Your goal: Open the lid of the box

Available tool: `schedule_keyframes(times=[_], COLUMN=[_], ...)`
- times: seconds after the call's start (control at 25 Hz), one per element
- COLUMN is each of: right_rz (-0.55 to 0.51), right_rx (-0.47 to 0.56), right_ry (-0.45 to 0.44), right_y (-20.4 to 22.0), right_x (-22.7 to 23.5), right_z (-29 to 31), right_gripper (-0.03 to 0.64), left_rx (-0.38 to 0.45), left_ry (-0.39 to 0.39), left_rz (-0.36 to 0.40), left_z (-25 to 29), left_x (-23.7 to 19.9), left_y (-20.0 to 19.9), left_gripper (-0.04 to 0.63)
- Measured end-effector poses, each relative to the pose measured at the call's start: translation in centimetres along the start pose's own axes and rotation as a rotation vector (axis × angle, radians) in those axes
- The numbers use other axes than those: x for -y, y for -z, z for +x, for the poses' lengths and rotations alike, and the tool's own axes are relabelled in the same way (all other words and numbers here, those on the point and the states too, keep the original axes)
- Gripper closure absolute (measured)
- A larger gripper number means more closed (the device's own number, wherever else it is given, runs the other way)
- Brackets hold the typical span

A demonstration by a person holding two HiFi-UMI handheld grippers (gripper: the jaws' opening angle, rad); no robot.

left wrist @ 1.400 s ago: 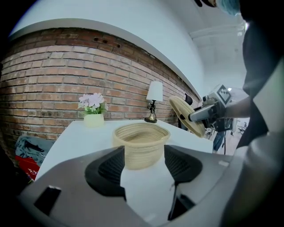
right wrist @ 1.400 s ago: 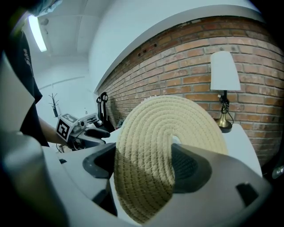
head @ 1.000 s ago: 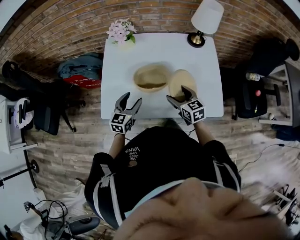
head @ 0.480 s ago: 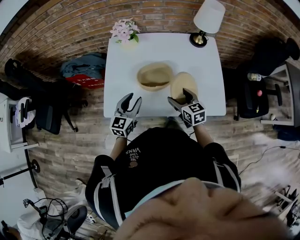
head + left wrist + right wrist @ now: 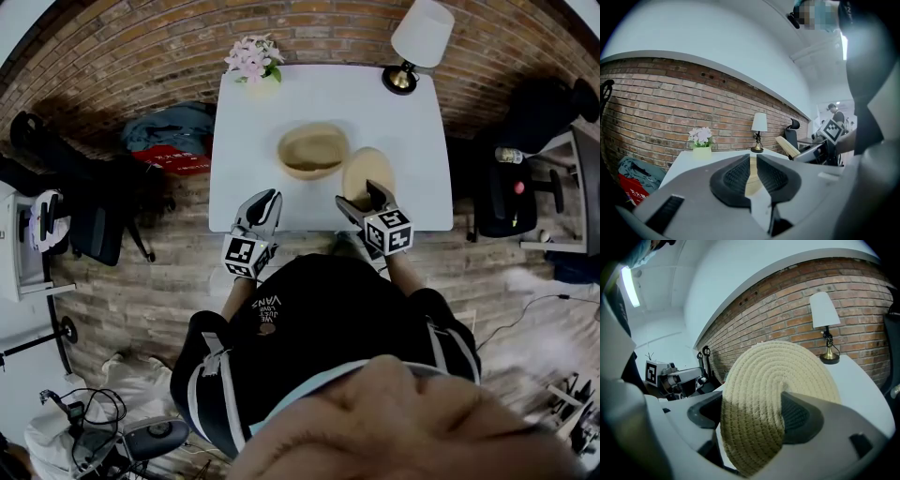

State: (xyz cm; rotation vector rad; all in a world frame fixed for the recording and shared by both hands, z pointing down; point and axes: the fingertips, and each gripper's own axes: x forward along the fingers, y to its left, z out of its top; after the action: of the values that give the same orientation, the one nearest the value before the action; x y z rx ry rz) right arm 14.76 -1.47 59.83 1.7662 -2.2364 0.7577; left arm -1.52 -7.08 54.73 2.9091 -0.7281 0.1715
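Observation:
The round woven box [image 5: 313,151] stands open in the middle of the white table [image 5: 328,94]. Its flat woven lid [image 5: 367,175] is off the box, just to the right of it, tilted up on edge. My right gripper [image 5: 365,199] is shut on the lid's near rim; in the right gripper view the lid [image 5: 773,394] fills the space between both pads. My left gripper [image 5: 263,202] hangs at the table's front edge, left of the box. Its jaws have just been closing, and in the left gripper view [image 5: 753,176] only a thin slit is left, with nothing in it.
A table lamp [image 5: 419,42] stands at the far right corner and a pot of pink flowers [image 5: 251,58] at the far left corner. Office chairs and bags lie on the brick floor to both sides of the table.
The left gripper's jaws went from wide apart to almost together, and it drew slightly right along the table's front edge. The right gripper keeps hold of the lid and barely shifted.

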Motion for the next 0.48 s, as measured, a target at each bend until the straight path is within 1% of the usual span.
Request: schedule_keyframes(times=[0.16,0.32,0.48], right_rz=[0.014,0.020,0.018], right_rx=[-0.011,-0.024,-0.039], right_ry=[0.012,0.021,0.032], right_y=[0.4,1.0,1.4], right_x=[-0.3,-0.4,-0.5], right_z=[-0.1,-0.2,-0.2], right_gripper=[0.268,0.268,0.268], left_rx=[0.003,-0.004,-0.001], left_ry=[0.001,0.001,0.010], left_rz=[0.001,-0.004,-0.007], left_z=[-0.3,-0.5,-0.6], left_x=[0.1,0.3,0.3], left_y=[-0.1,0.2,0.1], left_gripper=[0.554,0.579,0.583])
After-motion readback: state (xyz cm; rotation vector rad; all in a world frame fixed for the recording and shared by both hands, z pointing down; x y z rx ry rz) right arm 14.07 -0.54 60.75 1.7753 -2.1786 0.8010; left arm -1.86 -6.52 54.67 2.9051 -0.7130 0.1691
